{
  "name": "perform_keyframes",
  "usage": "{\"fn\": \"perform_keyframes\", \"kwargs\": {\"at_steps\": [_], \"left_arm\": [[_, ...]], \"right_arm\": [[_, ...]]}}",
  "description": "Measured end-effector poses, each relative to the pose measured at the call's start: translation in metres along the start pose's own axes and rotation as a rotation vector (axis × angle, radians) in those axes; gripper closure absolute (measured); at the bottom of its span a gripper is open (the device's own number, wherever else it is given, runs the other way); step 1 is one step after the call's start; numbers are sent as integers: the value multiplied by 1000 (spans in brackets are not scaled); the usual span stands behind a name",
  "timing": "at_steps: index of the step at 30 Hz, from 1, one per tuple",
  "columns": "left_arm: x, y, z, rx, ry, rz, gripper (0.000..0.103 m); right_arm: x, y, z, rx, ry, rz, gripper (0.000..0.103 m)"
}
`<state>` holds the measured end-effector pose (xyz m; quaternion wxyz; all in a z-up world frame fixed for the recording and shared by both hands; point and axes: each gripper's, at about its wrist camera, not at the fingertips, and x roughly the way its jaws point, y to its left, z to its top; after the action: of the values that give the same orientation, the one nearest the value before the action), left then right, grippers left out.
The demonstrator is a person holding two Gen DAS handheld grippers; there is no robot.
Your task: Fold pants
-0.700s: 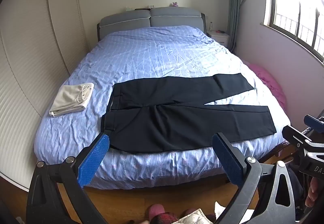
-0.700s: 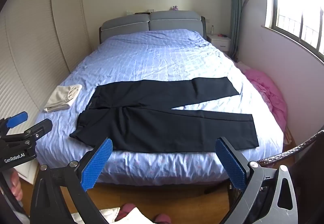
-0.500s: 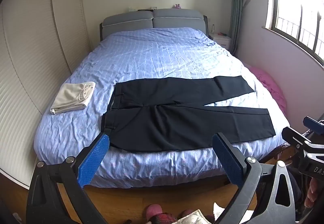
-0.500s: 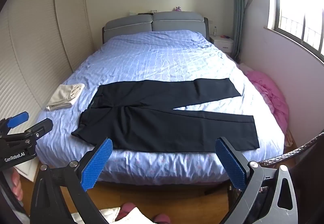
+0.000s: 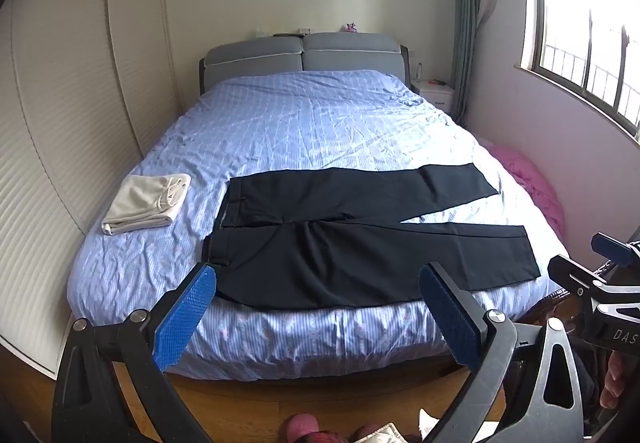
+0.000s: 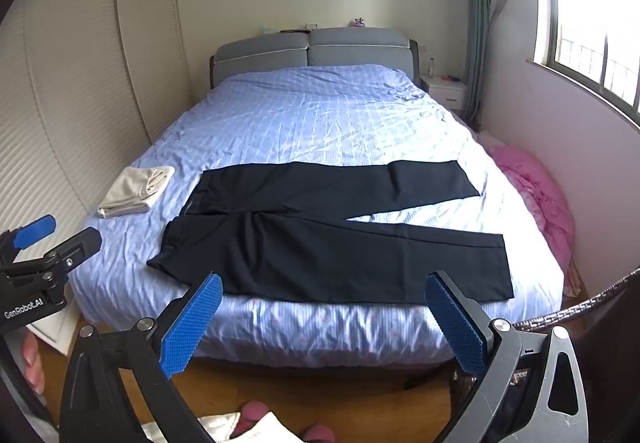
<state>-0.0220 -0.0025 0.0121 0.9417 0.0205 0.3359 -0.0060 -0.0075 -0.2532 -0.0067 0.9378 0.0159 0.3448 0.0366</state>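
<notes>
Black pants (image 5: 360, 239) lie flat across the near end of a bed with a blue striped cover (image 5: 320, 123), waistband to the left, both legs spread apart pointing right. They also show in the right wrist view (image 6: 340, 243). My left gripper (image 5: 316, 307) is open and empty, held off the foot of the bed, short of the pants' near edge. My right gripper (image 6: 324, 311) is open and empty, also off the foot of the bed. The right gripper shows at the right edge of the left wrist view (image 5: 592, 279), and the left gripper at the left edge of the right wrist view (image 6: 48, 247).
A folded beige garment (image 5: 146, 203) lies on the bed's left edge beside the waistband. A pink bundle (image 6: 536, 195) sits between bed and window wall. A white slatted wardrobe (image 5: 60, 163) lines the left. A nightstand (image 6: 448, 91) stands far right. Wooden floor (image 5: 248, 411) lies below.
Both grippers have drawn slightly back and up, so the bed and pants sit a little lower and farther in view. The pants have not moved.
</notes>
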Motion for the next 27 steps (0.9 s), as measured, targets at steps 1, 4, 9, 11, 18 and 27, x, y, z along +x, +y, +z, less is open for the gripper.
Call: {"fn": "perform_keyframes", "kwargs": {"at_steps": [1,4,9,11,18,27], "left_arm": [[0,0,0,0,-2,-2,0],[-1,4,1,-7,-7,1,0],[0,8,2,-19,-2,3,0],[0,7,1,-17,-3,4,0],[1,7,1,-19,-4,6,0],[2,7,3,-19,-5,5,0]], "right_arm": [[-1,-1,0,0,-2,2,1],[-1,0,1,-4,-6,7,1],[-1,1,2,-11,-13,12,1],[-1,0,1,-12,-17,15,1],[-2,1,2,-16,-19,18,1],[-2,0,3,-14,-23,15,1]]}}
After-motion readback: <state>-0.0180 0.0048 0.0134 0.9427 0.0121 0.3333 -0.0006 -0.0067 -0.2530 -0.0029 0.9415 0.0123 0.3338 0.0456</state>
